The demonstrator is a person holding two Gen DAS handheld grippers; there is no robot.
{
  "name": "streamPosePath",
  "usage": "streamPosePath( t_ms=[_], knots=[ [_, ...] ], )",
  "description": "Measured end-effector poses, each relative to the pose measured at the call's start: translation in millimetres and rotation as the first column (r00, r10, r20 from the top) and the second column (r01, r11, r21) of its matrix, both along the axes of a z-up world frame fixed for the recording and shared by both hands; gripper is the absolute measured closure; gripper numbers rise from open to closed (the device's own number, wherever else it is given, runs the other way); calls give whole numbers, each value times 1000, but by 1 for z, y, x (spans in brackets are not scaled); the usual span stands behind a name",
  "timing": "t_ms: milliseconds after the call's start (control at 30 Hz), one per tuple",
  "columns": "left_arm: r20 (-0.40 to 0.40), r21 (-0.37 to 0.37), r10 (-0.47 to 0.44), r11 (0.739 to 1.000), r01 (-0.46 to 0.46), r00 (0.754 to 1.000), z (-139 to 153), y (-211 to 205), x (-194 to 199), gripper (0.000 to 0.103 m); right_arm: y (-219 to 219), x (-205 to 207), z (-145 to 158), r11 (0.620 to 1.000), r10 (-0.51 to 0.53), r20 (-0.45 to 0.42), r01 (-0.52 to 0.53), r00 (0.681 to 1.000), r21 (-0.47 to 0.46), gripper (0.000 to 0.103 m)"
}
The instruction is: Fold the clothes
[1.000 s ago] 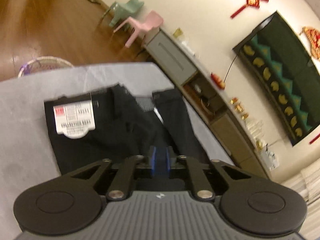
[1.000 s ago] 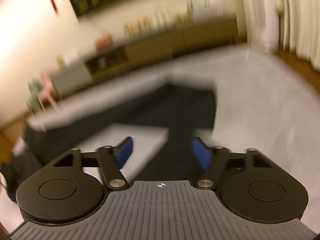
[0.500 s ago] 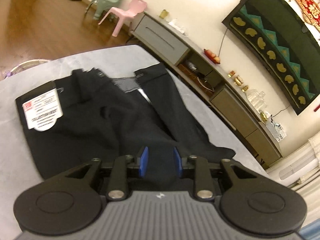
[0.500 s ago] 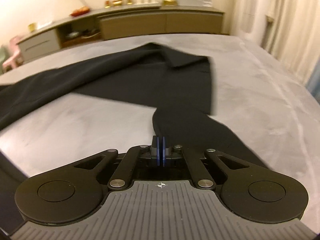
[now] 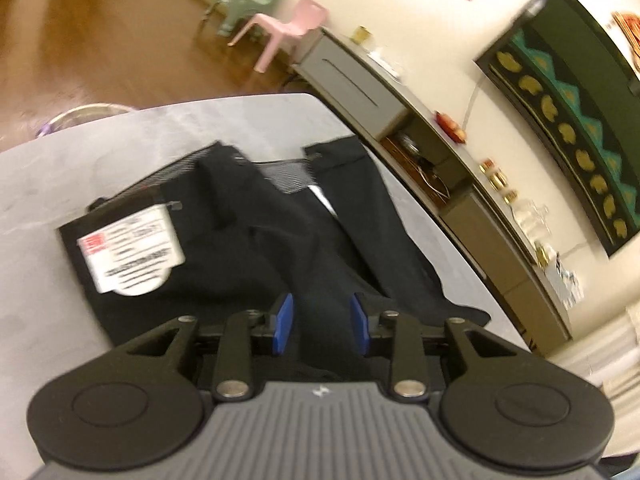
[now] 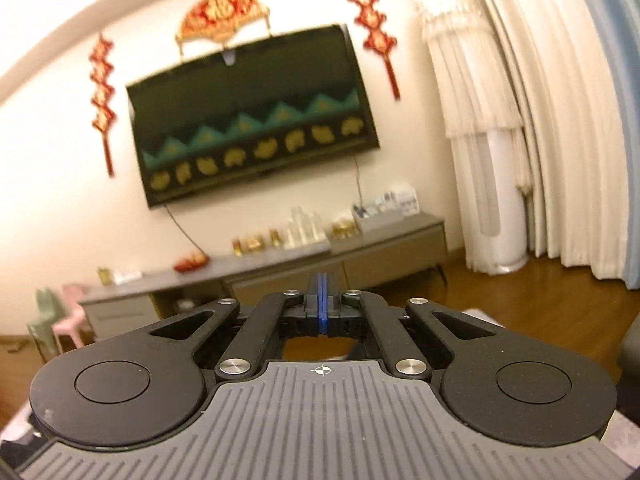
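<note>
Black trousers with a white tag spread on the grey desk, left gripper jaws apart and just opened wider over a trouser fold lying between them unpressed, right gripper jaws pressed together, nothing seen held, raised toward the television.

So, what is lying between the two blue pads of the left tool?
In the left wrist view, a fold of the black trousers runs between the left tool's pads, which have just been opening.
</note>
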State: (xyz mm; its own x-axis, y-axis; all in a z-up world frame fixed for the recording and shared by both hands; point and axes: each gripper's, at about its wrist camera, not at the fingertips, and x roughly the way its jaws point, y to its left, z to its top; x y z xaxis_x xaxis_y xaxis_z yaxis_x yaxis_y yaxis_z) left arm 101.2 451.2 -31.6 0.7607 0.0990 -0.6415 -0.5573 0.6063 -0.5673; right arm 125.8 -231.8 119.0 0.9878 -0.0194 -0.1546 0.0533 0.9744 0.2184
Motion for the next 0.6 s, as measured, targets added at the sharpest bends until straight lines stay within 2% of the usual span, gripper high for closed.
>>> streamPosePath(
  t_ms=[100, 167, 200, 233, 300, 333, 367, 400, 467, 500, 533, 600],
  knots=[
    [-2, -64, 54, 997, -54, 999, -6, 12, -10, 58, -7, -18, -34, 999, -20, -107, 15, 994, -51, 103],
    [-9, -105, 62, 992, -63, 998, -12, 15, -13, 55, -11, -15, -73, 1000, -5, -232, 1, 973, -17, 101],
    [-17, -117, 54, 992, -55, 998, -15, 14, -13, 54, -12, -12, -93, 1000, 6, -285, 3, 959, 30, 97],
    [-25, -128, 44, 991, -47, 999, -17, 13, -13, 54, -11, -8, -112, 997, 30, -330, -3, 944, 83, 90],
    [-12, -107, 20, 994, -21, 1000, -14, 7, -12, 53, -6, 5, -144, 980, 110, -395, -34, 912, 194, 64],
    [8, -85, -1, 996, 1, 1000, -10, 3, -9, 52, -3, 12, -157, 969, 145, -418, -43, 897, 243, 44],
    [27, -62, -21, 998, 23, 999, -6, 0, -7, 48, 0, 21, -164, 960, 166, -429, -46, 888, 277, 35],
    [45, -39, -42, 998, 44, 998, -2, -4, -4, 43, 3, 30, -171, 949, 188, -439, -48, 879, 310, 34],
    [28, -19, -77, 997, 78, 997, -2, -12, 9, 37, 9, 50, -178, 940, 203, -456, -42, 866, 339, 30],
    [18, -10, -95, 995, 95, 995, -2, -15, 17, 37, 14, 63, -179, 943, 194, -464, -33, 864, 332, 26],
    [-11, -8, -99, 995, 99, 995, -5, -18, 25, 37, 18, 78, -181, 946, 179, -467, -21, 866, 323, 16],
    [-72, 12, -94, 995, 95, 993, -11, -21, 42, 40, 29, 106, -186, 955, 137, -475, 12, 870, 297, 11]
  ],
)
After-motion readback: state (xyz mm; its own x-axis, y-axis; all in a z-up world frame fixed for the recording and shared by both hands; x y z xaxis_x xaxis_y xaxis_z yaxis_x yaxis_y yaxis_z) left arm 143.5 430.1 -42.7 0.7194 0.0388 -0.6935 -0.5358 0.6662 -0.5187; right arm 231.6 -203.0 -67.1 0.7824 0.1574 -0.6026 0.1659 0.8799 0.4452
